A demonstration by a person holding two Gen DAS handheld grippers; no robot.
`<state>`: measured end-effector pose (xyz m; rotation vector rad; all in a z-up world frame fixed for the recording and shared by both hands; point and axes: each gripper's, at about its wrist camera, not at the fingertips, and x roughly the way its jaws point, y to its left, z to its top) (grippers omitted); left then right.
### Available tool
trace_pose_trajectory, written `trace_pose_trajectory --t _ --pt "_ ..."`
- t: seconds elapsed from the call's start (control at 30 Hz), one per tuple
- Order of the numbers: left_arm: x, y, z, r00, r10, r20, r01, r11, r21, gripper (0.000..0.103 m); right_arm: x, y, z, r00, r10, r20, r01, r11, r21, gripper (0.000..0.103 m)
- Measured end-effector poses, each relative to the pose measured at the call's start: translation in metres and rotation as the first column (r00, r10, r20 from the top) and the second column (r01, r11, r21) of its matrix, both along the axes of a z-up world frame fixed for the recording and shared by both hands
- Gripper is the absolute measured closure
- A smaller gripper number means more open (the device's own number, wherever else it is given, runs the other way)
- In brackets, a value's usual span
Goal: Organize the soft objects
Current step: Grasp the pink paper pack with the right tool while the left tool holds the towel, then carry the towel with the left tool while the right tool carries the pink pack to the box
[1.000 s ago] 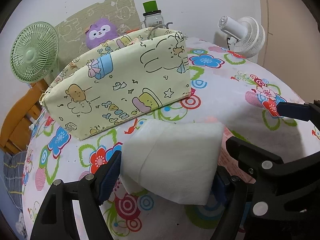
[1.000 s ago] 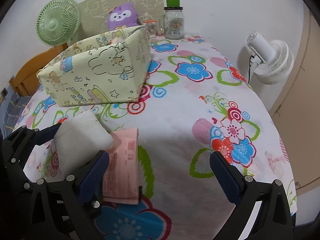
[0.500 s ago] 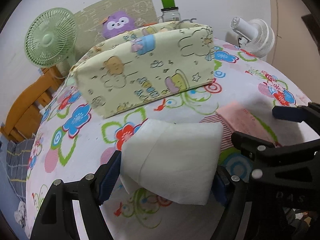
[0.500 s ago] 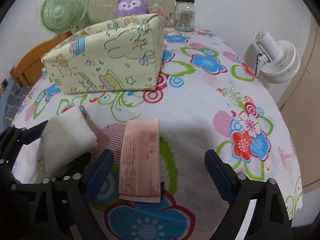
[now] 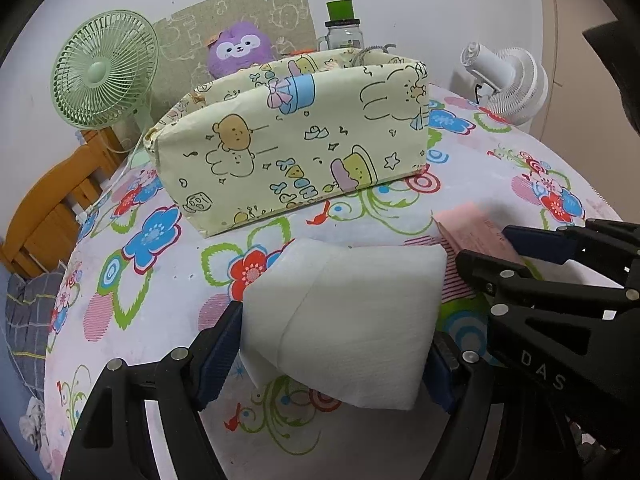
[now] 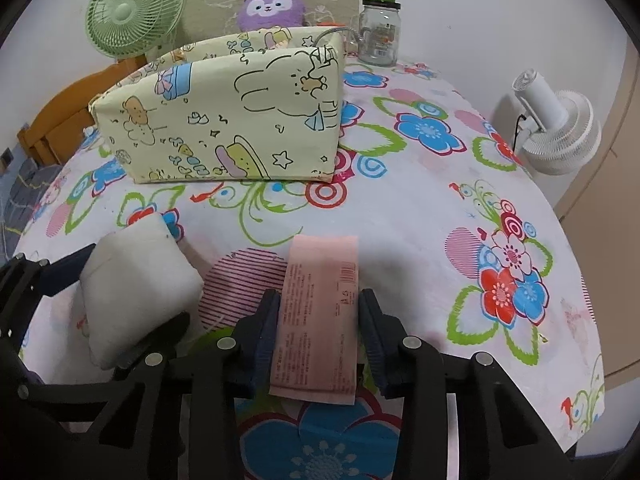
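We can read only little text here. On the black plastic body of the right gripper (image 5: 552, 240), as the left wrist view shows it, the white letters "DAS" stand near the lower right. On the pale yellow fabric storage box with cartoon animals (image 5: 292, 140) there are rounded blue and green letters along the lower front wall; they look like "ROHN", but they are tilted and we are not sure. The flat pink plastic packet (image 6: 320, 312) carries small printed lines and a barcode along its right edge, too small to read. The clear glass jar with a green lid (image 6: 378, 28) has a label, also not readable.
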<state>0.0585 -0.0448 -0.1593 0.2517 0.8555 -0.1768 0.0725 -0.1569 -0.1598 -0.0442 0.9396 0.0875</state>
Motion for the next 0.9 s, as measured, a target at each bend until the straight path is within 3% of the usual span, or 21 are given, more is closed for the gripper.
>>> trace_pose_trajectory --t 0.9 --pt "0.008 0.017 0.041 0.998 0.043 0.049 -0.041 0.998 -0.051 0.022 0.006 0.013 0.043 0.998 0.020 0.065 -0.022 0.999 0.034 0.060"
